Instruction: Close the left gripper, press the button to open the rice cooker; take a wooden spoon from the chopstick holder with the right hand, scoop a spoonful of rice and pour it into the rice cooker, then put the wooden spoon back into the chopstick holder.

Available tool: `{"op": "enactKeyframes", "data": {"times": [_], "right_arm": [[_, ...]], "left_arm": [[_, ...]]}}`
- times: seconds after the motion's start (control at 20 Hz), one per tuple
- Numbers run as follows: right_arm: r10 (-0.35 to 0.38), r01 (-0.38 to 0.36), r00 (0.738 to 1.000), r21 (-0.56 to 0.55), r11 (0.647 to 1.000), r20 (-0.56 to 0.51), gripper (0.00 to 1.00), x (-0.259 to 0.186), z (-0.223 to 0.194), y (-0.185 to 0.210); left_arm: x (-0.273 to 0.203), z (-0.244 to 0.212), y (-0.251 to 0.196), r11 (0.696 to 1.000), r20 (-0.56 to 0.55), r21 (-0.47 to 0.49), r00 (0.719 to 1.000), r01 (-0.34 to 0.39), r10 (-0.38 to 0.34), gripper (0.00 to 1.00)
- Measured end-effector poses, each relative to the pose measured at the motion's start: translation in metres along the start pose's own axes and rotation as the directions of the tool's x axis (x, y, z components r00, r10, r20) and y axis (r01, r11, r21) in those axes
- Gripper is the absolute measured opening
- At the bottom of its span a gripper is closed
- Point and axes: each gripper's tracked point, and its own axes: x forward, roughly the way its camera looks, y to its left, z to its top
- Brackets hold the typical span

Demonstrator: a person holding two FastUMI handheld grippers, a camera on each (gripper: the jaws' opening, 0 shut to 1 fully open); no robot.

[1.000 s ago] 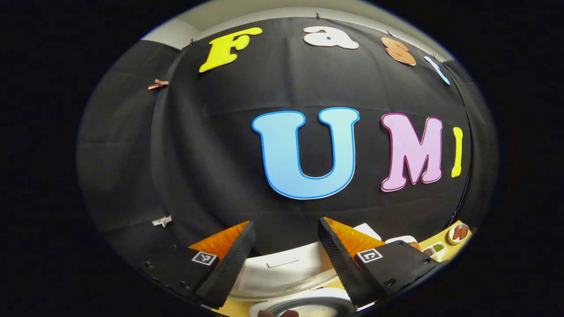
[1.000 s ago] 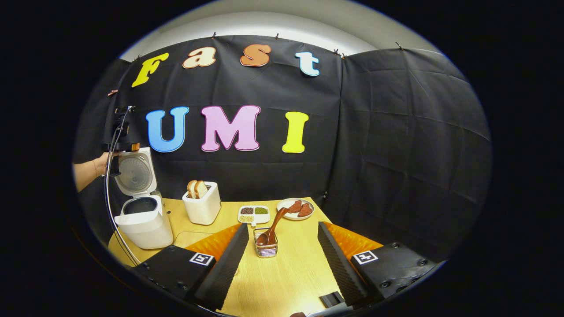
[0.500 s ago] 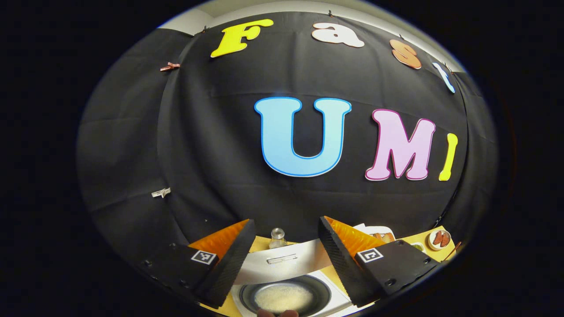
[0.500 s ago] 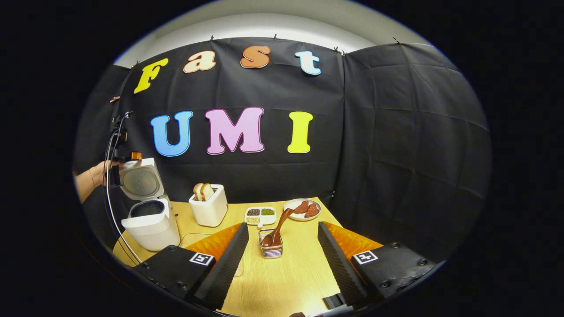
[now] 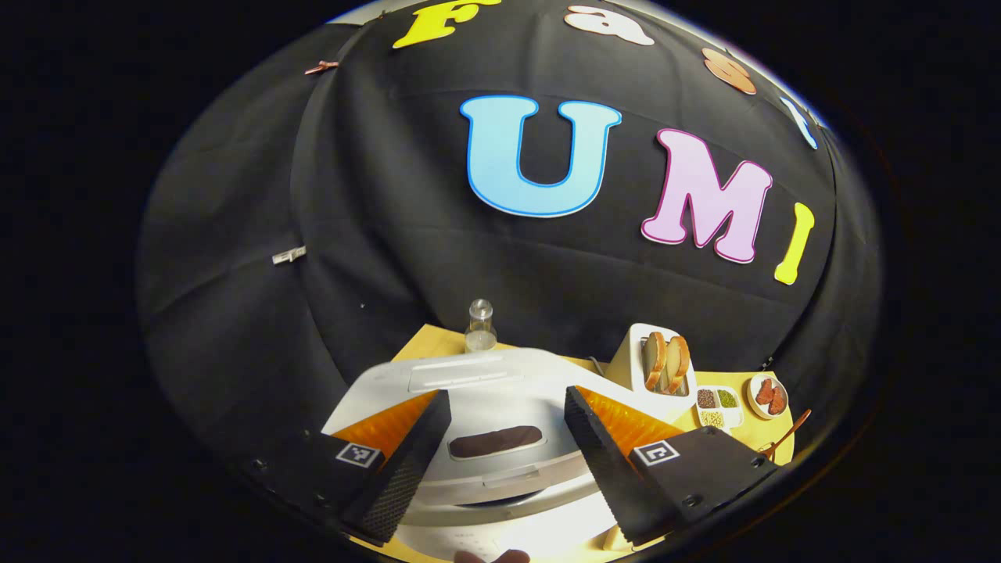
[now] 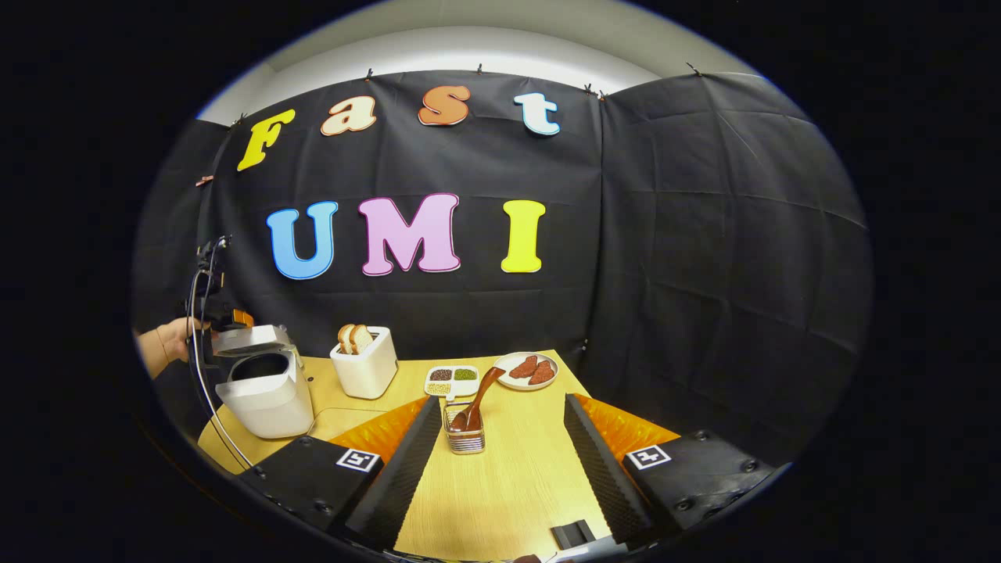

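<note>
Left tongs (image 5: 507,426): jaws spread wide, gripping nothing, poised over the lid of the rice cooker (image 5: 500,407).
Right tongs (image 6: 500,446): jaws apart and empty, above the bench (image 6: 508,485), with the chopstick holder (image 6: 465,434) seen between the fingers.
Rice cooker, left gripper view: white, seen from above; the lid carries a raised rectangular panel toward the back and a dark oval window between the fingers, with a small latch tab just below that window.
Rice cooker, right gripper view: white body (image 6: 266,391) at the far left of the bench; the lid is tilted low over the dark pot, only partly open.
Wooden spoon (image 6: 478,397): dark brown, standing tilted in the wire chopstick holder, handle leaning up toward the plate (image 6: 525,371).
Left gripper view adds: a small clear glass bottle (image 5: 480,325) on the bench behind the cooker, and the top of the toaster (image 5: 653,363) with two bread slices in its slots.
Right gripper view adds: a person's hand (image 6: 176,340) holding the left tongs at the cooker's lid, with a cable looping down beside it; a white divided dish (image 6: 451,380) of grains; the plate with reddish pieces; a small dark block (image 6: 571,535) on the near edge of the bench.
Writing: no brand or label on the cooker can be read; square black-and-white markers sit on both tongs.
</note>
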Motion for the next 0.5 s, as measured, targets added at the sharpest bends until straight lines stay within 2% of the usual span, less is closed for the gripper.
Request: {"op": "enactKeyframes", "data": {"times": [0.15,0.5], "right_arm": [[0.001,-0.001,1.000,-0.001,1.000,-0.013,0.98,-0.004,-0.006,-0.006],[0.033,-0.033,0.999,-0.020,0.999,-0.021,0.99,-0.005,-0.006,0.000]], "left_arm": [[-0.003,-0.028,-0.005,0.998,-0.021,0.049,0.999,-0.032,0.033,1.00],[-0.014,-0.060,-0.008,0.997,-0.032,0.057,0.998,-0.054,0.056,1.00]]}}
